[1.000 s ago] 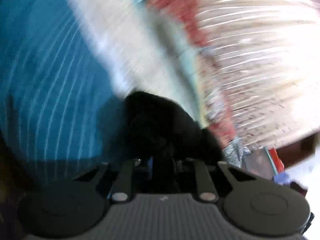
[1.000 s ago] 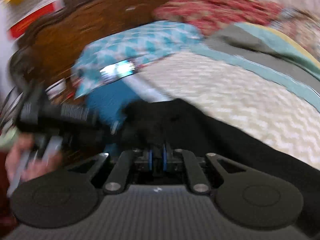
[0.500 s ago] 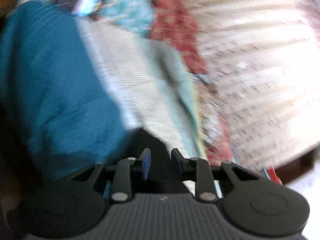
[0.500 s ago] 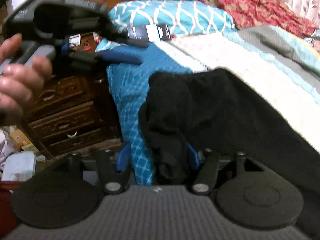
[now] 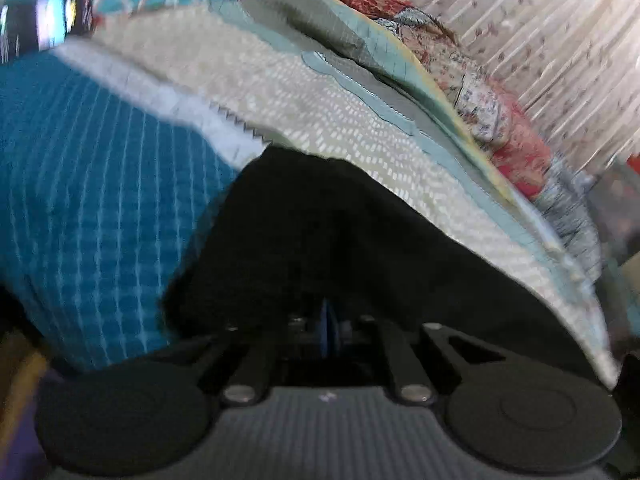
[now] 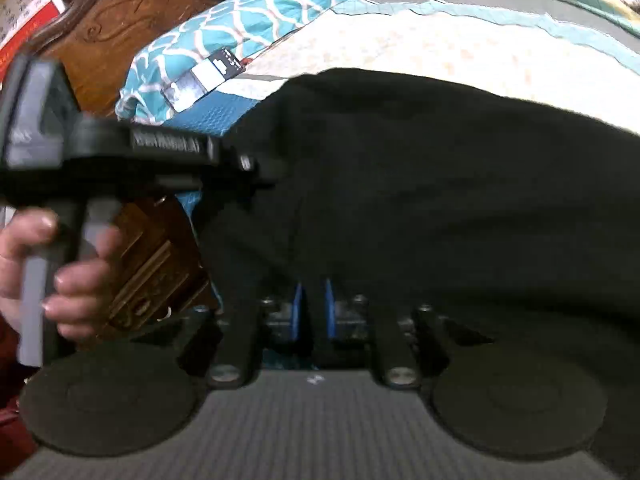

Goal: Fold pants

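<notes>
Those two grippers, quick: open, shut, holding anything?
Left gripper: shut on the black pants.
Right gripper: closing, pinching the pants.

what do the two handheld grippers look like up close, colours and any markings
Both are black plastic with a grey ribbed body, two round black discs and silver screws. The fingers carry blue pads: left gripper, right gripper. Seen from the right wrist view, the left gripper has a pistol-style black and grey handle held in a bare hand, with blurred white lettering along its side. No sleeve shows.

Both wrist views close, angled down, sharing pants [image 5: 340,232].
</notes>
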A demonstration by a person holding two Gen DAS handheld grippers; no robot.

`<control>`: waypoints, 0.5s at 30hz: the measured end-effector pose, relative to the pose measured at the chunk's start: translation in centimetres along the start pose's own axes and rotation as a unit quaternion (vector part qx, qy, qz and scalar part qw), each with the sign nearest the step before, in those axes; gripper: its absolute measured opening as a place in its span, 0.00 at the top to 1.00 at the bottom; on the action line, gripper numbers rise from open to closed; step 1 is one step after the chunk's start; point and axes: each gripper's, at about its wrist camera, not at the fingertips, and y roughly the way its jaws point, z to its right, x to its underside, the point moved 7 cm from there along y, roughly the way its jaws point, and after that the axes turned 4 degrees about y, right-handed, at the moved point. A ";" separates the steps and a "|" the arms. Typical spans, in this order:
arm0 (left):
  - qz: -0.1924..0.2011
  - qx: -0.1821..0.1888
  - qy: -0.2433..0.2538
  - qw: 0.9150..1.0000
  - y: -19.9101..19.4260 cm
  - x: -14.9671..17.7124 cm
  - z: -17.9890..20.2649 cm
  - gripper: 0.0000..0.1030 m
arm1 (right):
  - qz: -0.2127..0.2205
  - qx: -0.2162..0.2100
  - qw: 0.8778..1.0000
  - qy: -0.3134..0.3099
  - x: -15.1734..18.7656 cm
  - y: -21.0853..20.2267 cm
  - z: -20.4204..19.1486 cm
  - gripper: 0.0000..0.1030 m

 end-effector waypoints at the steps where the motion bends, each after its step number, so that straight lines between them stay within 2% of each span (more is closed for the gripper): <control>1: -0.002 0.000 -0.008 1.000 -0.2 -0.1 0.0 0.94 | -0.002 0.007 1.000 -0.014 -0.1 0.1 -0.5 0.86; 3: 0.000 -0.013 -0.003 1.000 -0.2 -0.8 0.9 0.94 | 0.003 0.007 1.000 -0.030 -0.4 0.1 -0.8 0.85; 5: 0.001 -0.021 0.001 1.000 -0.7 -1.2 2.0 0.94 | 0.019 -0.015 1.000 -0.011 -0.9 -0.9 -0.4 0.81; 6: 0.002 -0.017 0.001 1.000 -1.1 -1.2 2.6 0.88 | 0.033 -0.019 0.999 0.005 -1.3 -1.9 0.3 0.78; 7: 0.003 -0.009 0.002 1.000 -1.5 -1.3 3.1 0.86 | 0.055 -0.012 0.998 0.019 -1.6 -3.2 1.3 0.75; 10: 0.008 0.024 0.028 0.999 -1.3 -2.4 6.5 0.84 | 0.129 0.029 0.989 0.066 -1.5 -8.1 5.8 0.74; 12: 0.006 0.035 0.060 0.998 -1.2 -2.4 8.8 0.78 | 0.173 0.077 0.976 0.108 -0.5 -11.6 9.5 0.74; 15: -0.020 0.053 0.094 0.994 1.1 -1.6 12.3 0.73 | 0.232 0.152 0.938 0.205 2.7 -16.9 16.9 0.72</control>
